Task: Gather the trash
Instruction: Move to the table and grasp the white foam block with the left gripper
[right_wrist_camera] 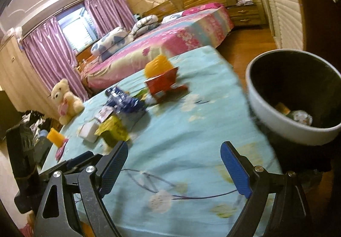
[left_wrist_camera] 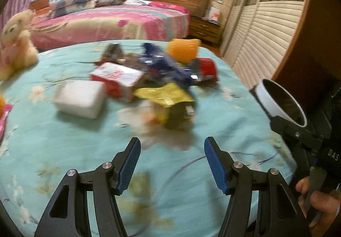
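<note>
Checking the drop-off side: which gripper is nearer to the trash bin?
Right. The right gripper sits just below and beside the trash bin at the bed's edge. The left gripper faces the wrapper pile, with the bin off to its right.

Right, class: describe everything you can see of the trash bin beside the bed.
The trash bin is round, with a pale grey-white outer wall and rim and a dark lining, perhaps a black bag. It looks like plastic. It stands off the right edge of the turquoise bedspread, its mouth open with no lid in sight. Some trash already lies at the bottom, including a crumpled pale wrapper. No gripper touches it.
</note>
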`<state>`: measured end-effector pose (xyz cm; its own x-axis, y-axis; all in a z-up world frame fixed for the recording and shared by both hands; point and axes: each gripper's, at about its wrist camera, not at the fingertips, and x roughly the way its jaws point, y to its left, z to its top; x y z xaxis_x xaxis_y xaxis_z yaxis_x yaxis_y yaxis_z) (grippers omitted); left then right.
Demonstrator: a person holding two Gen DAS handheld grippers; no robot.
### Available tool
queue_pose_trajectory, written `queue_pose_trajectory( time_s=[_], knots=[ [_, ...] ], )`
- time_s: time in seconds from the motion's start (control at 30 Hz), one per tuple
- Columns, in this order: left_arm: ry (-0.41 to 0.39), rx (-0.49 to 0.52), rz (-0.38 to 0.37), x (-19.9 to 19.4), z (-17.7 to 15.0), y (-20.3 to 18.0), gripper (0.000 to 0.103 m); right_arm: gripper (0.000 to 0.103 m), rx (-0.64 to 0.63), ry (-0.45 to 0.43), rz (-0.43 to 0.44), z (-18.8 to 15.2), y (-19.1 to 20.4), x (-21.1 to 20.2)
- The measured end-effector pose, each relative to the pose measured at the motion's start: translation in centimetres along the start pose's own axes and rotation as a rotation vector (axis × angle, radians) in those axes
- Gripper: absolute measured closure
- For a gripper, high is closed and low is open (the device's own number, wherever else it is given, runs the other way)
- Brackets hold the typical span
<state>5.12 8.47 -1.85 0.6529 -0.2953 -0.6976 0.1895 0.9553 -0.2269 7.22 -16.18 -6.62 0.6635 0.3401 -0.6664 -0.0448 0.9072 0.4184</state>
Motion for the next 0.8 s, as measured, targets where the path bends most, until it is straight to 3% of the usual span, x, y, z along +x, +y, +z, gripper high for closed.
queue_pose_trajectory(
  time_s=[0.4, 0.8],
  knots=[
    [-0.006, -0.088, 0.092, -1.9, -0.5, 5.5, 0.038, 0.013, -0.062, 0.049, 0.076, -0.8, 4.3, 2.6],
    [0.010, -0.104, 0.139, 0.3, 1.8, 8.7, 0.028, 0.013, -0.102, 0.101, 0.126, -0.6, 7.3, 6.1]
  ],
)
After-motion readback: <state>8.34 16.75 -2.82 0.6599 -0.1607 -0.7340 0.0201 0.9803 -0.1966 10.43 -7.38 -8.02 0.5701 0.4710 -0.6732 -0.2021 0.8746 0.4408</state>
